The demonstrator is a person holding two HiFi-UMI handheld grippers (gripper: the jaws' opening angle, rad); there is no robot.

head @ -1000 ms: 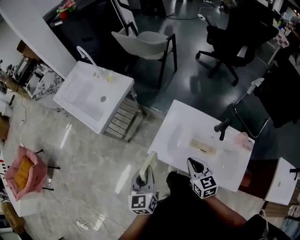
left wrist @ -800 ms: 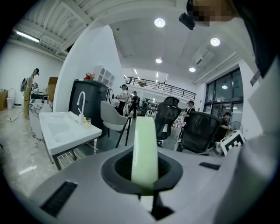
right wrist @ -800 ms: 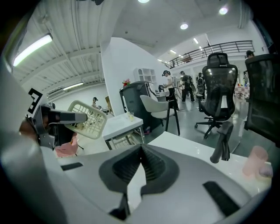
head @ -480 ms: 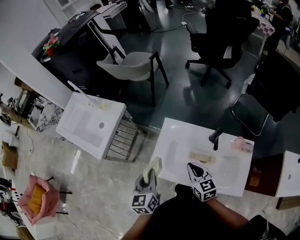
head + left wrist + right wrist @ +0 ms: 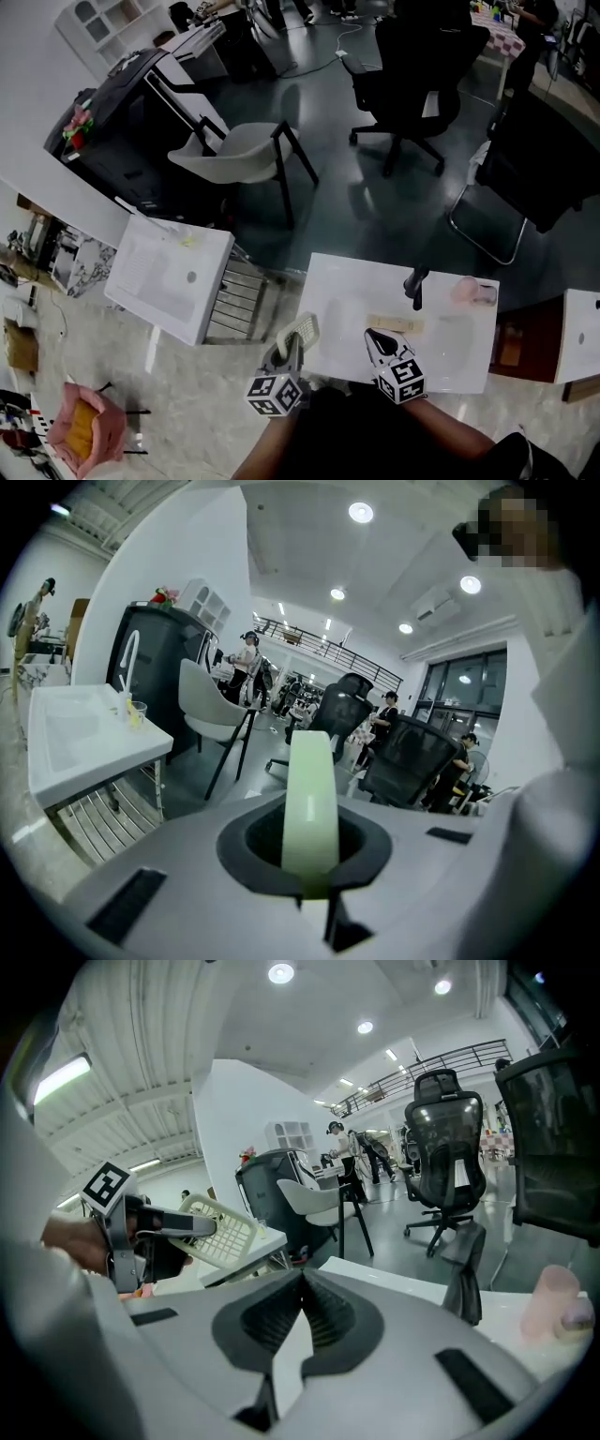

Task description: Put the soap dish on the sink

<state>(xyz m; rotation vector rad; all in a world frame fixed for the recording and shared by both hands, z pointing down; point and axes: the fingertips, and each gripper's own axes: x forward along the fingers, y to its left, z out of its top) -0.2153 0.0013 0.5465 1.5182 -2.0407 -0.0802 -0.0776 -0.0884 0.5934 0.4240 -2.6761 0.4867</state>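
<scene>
Soap dish [image 5: 302, 330], pale slotted plastic, sat clamped by its rim in the left gripper [image 5: 292, 350], just off the near-left corner of the sink [image 5: 337, 281]. Right gripper [image 5: 374, 336] closed, empty. Dish looked light, stiff and slick. Rim hold seemed adequate but might swivel.

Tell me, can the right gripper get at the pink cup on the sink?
Probably yes: the right gripper is empty at the sink's near edge; the faucet stands left of the pink cup, not in front.
</scene>
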